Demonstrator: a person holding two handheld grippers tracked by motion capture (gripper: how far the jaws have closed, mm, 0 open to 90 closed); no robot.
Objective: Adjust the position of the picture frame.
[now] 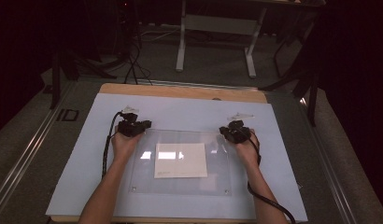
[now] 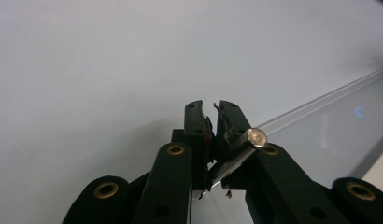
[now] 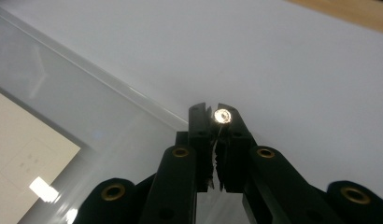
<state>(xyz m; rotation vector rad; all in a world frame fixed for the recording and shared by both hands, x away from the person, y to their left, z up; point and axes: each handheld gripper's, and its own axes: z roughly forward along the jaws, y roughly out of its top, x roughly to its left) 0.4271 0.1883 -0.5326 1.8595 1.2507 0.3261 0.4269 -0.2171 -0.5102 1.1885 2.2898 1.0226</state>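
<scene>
A pale blue rectangular mat (image 1: 87, 154) is laid over a wooden table (image 1: 180, 91) so that the work surface is flat and plain. On the mat, centred and toward the near edge, a clear rectangular acrylic sheet (image 1: 180, 184) is set, with small fasteners seen at its near corners, probably to pin what lies under it. Beneath the sheet a cream square paper card (image 1: 180, 160) is kept flat and central.

The sheet's two far corners are flanked by the grippers, likely so that both far fasteners can be handled at once. The left gripper (image 1: 133, 126) is held at the far left corner; in the left gripper view its tips (image 2: 211, 122) are pointed at bare mat just outside the sheet's edge (image 2: 320, 100). Its jaws are nearly closed, and a silver metal pin with a round flat head (image 2: 255, 138) is pinched slantwise between them.

The right gripper (image 1: 235, 132) is held at the far right corner, just over the sheet's edge. Its jaws (image 3: 212, 115) are closed almost fully on a second shiny round-headed metal pin (image 3: 223, 115), gripped upright at the tips. The pins are judged to be corner fasteners for the sheet; whether they are being fitted or removed cannot be told.
</scene>
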